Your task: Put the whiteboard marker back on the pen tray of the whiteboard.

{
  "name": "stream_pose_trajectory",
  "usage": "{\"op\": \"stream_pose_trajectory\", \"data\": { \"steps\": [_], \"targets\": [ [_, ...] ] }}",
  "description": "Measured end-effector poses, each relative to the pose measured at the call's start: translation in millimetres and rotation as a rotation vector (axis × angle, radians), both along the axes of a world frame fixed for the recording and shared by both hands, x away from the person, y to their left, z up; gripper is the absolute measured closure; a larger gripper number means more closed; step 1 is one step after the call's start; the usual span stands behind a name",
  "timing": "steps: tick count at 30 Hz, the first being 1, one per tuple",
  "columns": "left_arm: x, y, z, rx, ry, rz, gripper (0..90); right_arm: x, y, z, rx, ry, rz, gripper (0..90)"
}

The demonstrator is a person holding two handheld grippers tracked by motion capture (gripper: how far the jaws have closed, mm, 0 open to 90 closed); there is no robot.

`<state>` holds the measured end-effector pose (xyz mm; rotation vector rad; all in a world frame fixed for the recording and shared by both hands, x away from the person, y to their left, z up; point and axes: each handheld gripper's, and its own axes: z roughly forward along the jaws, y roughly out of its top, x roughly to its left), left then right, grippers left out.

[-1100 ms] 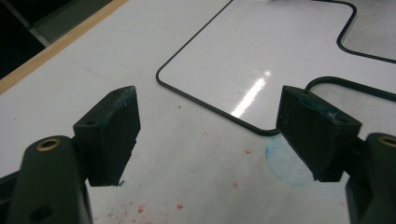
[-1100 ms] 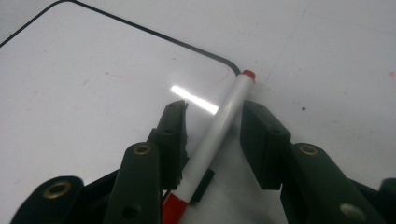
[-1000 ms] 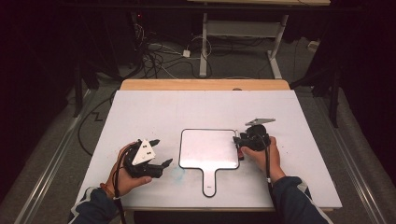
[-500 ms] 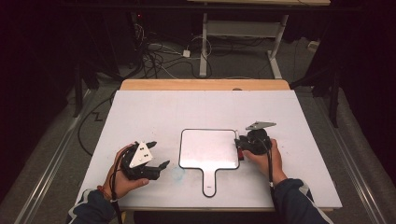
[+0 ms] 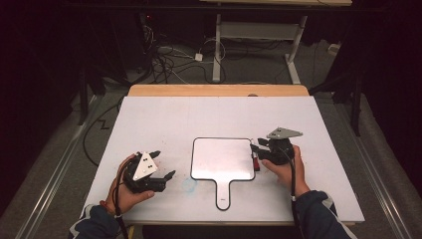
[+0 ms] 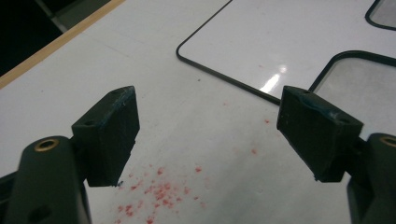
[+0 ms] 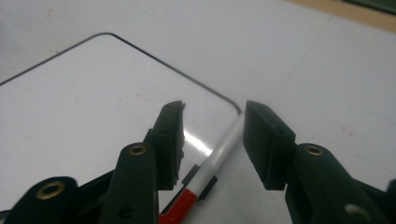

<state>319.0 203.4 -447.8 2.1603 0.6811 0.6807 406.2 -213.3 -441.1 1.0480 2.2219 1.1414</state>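
A small whiteboard paddle (image 5: 221, 158) with a black rim and a handle lies flat at mid table. Along its right edge rests a white marker with a red cap (image 5: 256, 163). My right gripper (image 5: 255, 147) hovers over that marker with its jaws open, and the marker (image 7: 219, 156) runs between and below them in the right gripper view. My left gripper (image 5: 163, 165) sits at the front left, held in a hand, open and holding nothing. The left gripper view has the whiteboard's corner (image 6: 233, 46) ahead of the open pads (image 6: 112, 130).
The white tabletop (image 5: 164, 119) carries red marker crumbs (image 6: 159, 191) under my left gripper and a faint bluish smudge (image 5: 189, 185) near the paddle's left corner. A wooden strip (image 5: 219, 90) edges the far side. Cables and desk legs stand on the floor beyond.
My right gripper has shifted slightly toward the front, staying over the marker at the board's right edge. The left gripper has barely moved.
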Motion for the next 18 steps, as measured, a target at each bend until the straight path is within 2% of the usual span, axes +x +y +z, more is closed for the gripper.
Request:
{"op": "stream_pose_trajectory", "data": {
  "steps": [4, 8, 11, 14, 18],
  "targets": [
    [-1.3, 3.6, -3.1, 0.013, -0.012, 0.018, 20.1, -9.6, -2.2, 13.1, 0.010, -0.083, 0.037, 49.8],
    [-3.0, 9.2, -6.8, 0.009, -0.009, 0.037, 20.1, -23.8, -6.3, 25.1, -0.005, -0.170, 0.058, 41.1],
    [-4.7, 13.1, -8.8, 0.010, -0.006, 0.052, 20.0, -35.4, -11.4, 29.8, -0.011, -0.210, 0.068, 36.6],
    [-5.4, 15.6, -9.8, 0.011, -0.008, 0.055, 19.7, -47.6, -17.1, 31.6, -0.041, -0.256, 0.049, 30.6],
    [-7.4, 15.7, -10.6, 0.013, -0.009, 0.061, 19.4, -64.5, -28.2, 29.1, -0.022, -0.287, 0.032, 24.9]
  ]
}}
